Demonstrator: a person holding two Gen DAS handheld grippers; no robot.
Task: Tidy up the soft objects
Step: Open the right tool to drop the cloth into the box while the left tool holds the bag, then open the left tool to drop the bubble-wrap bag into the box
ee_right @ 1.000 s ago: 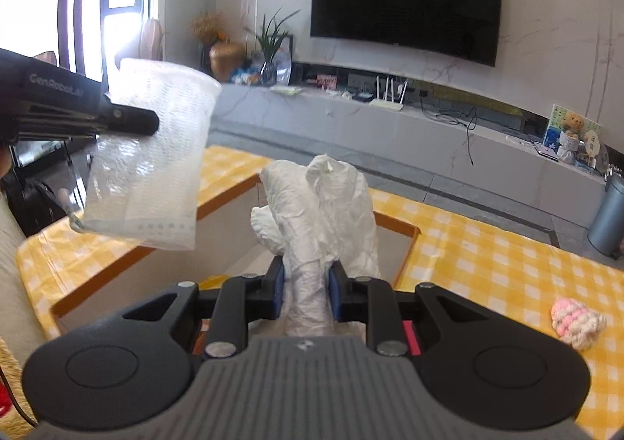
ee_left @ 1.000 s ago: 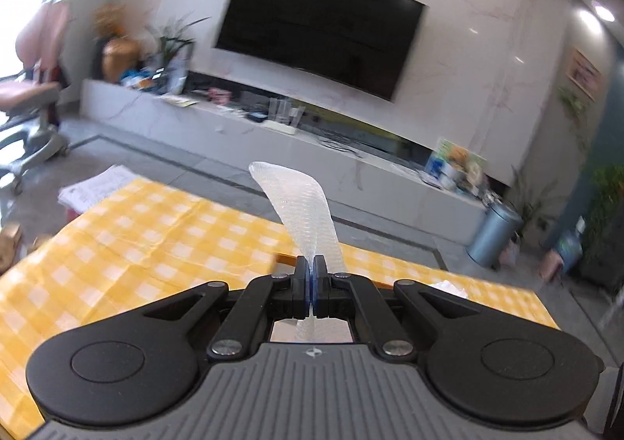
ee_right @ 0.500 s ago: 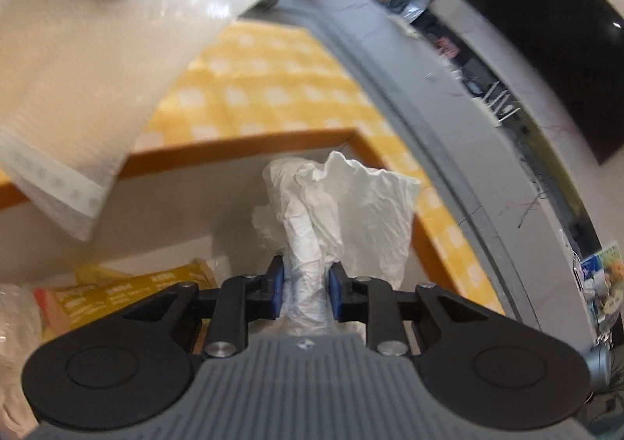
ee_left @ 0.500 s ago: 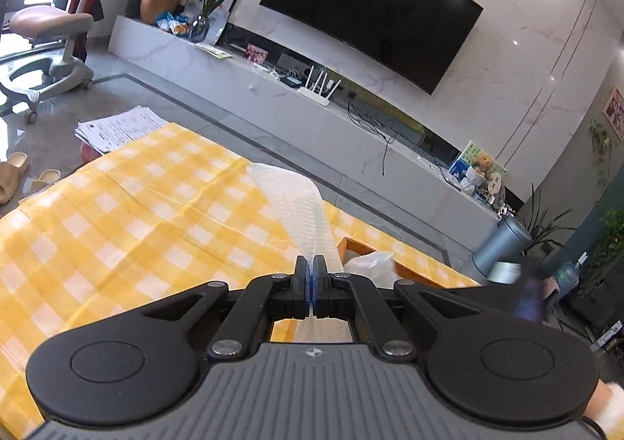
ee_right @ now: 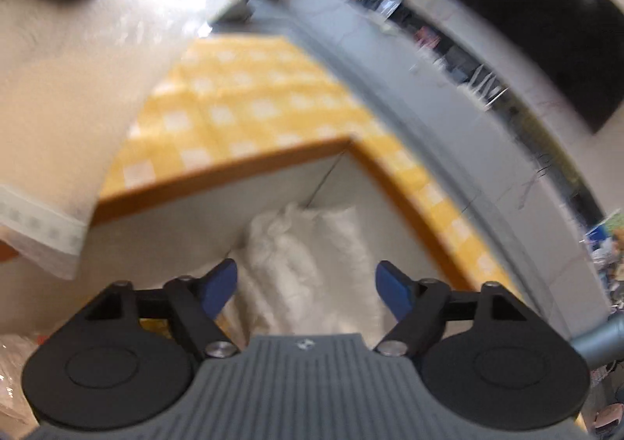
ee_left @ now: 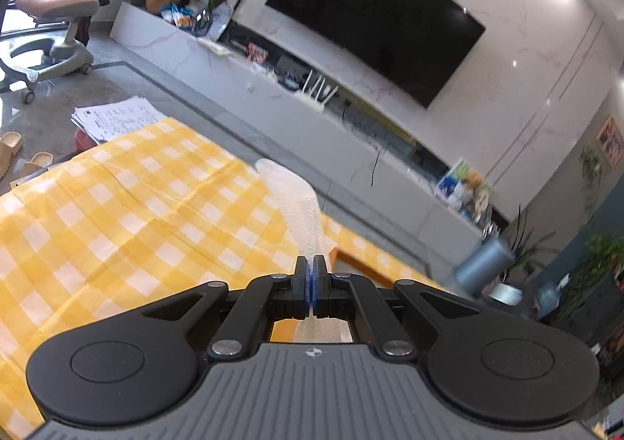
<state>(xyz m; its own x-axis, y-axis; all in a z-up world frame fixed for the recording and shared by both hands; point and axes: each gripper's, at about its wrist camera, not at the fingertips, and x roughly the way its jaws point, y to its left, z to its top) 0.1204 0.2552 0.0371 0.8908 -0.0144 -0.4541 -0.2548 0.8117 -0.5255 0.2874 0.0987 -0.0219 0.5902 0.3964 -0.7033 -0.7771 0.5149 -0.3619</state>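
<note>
The right gripper hangs over the wooden-rimmed box; its fingers are opening, clear of the crumpled white tissue lying below between them in the box. The left gripper, fingers shut on a bubble-wrap pouch, waits left of the box, over the desk.
</note>
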